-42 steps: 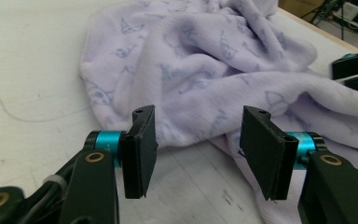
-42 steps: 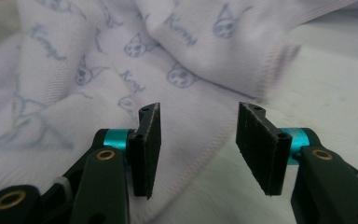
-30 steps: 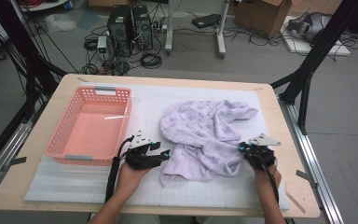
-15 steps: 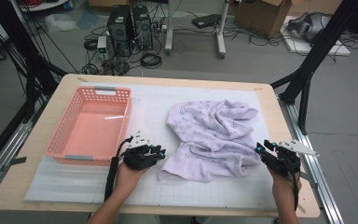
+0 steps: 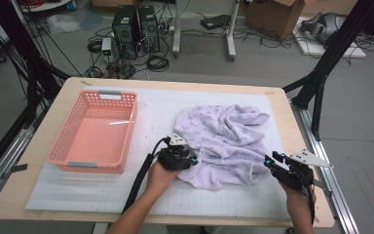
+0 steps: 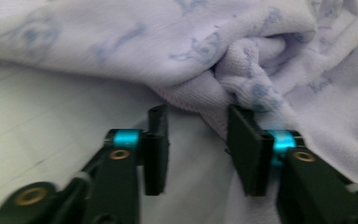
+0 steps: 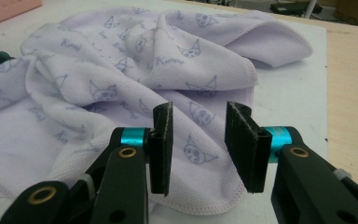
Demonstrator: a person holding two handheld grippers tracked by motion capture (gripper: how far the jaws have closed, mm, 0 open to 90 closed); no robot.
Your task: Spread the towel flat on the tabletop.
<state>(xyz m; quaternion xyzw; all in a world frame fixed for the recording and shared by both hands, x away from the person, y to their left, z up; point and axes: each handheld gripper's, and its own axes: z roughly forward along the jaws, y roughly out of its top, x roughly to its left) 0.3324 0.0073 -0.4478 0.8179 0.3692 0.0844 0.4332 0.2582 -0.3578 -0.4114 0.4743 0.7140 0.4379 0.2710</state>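
Observation:
A lilac towel (image 5: 224,136) printed with small cartoon faces lies crumpled on the white mat. My left gripper (image 5: 194,160) is at the towel's near left edge. In the left gripper view its jaws (image 6: 196,114) have just been opening. The towel's hem (image 6: 191,46) runs across their tips and brushes the right one, but the pads do not press on it. My right gripper (image 5: 271,161) stands off the towel's near right corner. Its jaws (image 7: 198,112) have just opened and hold nothing, and the towel (image 7: 121,70) lies beyond them.
A pink plastic basket (image 5: 85,165) sits on the left half of the white mat (image 5: 151,117). The wooden table's right edge (image 5: 297,141) is close to my right hand. Black frame poles rise at both sides of the table.
The right gripper let go of the towel's right side and pulled back to the right. The left gripper moved right up to the towel's left edge. The towel lies a little further right.

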